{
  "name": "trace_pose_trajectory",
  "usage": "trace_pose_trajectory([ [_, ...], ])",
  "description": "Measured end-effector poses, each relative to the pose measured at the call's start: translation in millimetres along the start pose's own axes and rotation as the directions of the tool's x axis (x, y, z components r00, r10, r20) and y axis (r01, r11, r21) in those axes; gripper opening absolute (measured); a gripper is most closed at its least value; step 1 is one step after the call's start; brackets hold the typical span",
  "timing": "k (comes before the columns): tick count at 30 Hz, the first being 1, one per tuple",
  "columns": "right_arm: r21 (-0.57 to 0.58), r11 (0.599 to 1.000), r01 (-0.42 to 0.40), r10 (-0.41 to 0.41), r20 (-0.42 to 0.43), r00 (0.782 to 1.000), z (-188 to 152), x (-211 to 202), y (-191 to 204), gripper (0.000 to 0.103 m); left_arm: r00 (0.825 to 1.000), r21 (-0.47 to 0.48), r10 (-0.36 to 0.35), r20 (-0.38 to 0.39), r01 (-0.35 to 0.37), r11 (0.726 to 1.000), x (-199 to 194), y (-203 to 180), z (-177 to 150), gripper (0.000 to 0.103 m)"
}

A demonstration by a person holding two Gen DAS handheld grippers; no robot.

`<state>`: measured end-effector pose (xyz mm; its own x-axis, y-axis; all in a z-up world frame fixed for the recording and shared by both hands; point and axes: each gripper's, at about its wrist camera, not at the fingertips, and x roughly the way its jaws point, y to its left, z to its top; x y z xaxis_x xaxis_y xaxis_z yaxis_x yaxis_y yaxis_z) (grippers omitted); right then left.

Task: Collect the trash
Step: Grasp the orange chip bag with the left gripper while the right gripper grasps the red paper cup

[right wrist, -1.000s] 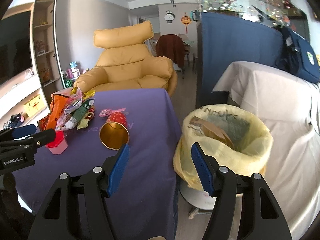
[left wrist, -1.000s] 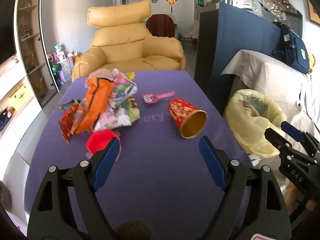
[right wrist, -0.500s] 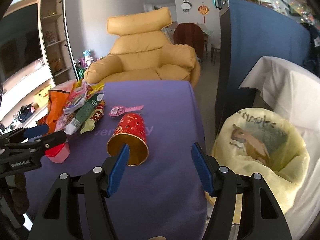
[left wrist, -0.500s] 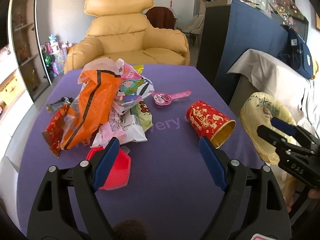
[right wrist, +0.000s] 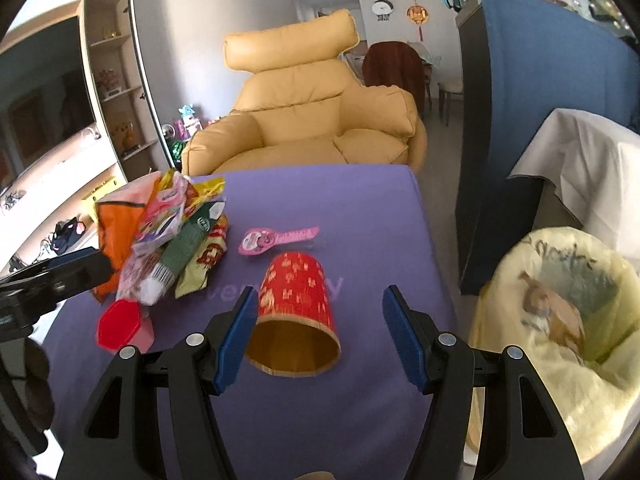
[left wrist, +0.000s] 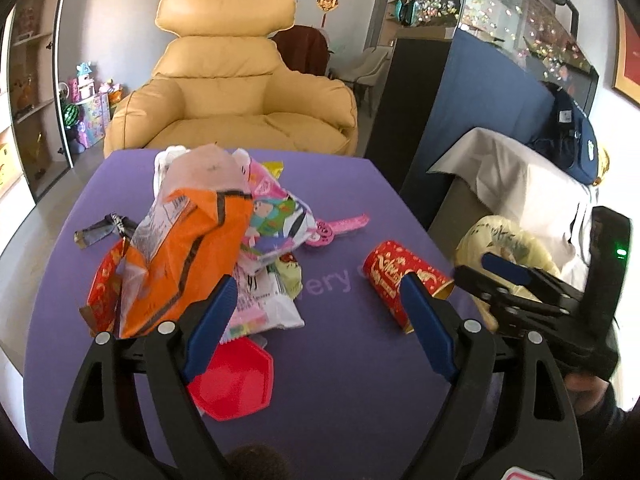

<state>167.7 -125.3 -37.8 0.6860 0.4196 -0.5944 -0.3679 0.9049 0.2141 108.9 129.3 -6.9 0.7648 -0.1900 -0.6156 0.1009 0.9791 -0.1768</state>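
Two spread grippers over a purple table strewn with snack trash.

The purple table [right wrist: 360, 200] carries everything, with a yellow armchair [right wrist: 320, 112] beyond its far edge and a yellow-lined trash bin [right wrist: 560, 300] just off its right side. Left of the table's middle lies a pile of wrappers [left wrist: 208, 240], an orange bag on top. Right of the pile a red paper cup [right wrist: 296, 304] lies on its side, open mouth toward the near edge. A red lid [left wrist: 236, 380] sits on the near side of the pile, a pink wrapper [right wrist: 276, 238] on the far side of the cup. The left gripper [left wrist: 316, 328] hangs released above the lid and pile; the right gripper [right wrist: 320, 332], likewise released and empty, frames the cup's mouth.
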Motion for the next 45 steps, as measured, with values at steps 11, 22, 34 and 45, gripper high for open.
trace_pose_trajectory([
  [11, -0.042, 0.999, -0.034, 0.032, -0.063, 0.998, -10, 36, 7, 0.061, 0.997, -0.042, 0.065, 0.051, -0.063, 0.997, 6, 34, 43, 0.086],
  [22, -0.020, 0.996, -0.086, 0.084, -0.074, 0.994, -12, 38, -5, 0.061, 0.977, -0.064, 0.192, -0.089, -0.198, 0.978, 52, 72, 46, 0.072],
  [34, -0.019, 0.989, -0.145, 0.141, -0.141, 0.980, -16, 35, -5, 0.061, 0.992, -0.099, 0.103, -0.070, -0.110, 0.989, 34, 68, 41, 0.030],
  [45, -0.069, 0.994, -0.079, 0.074, -0.074, 0.995, -1, 1, -14, 0.061, 0.999, -0.016, 0.047, 0.019, -0.047, 0.999, -2, 29, 48, 0.024],
])
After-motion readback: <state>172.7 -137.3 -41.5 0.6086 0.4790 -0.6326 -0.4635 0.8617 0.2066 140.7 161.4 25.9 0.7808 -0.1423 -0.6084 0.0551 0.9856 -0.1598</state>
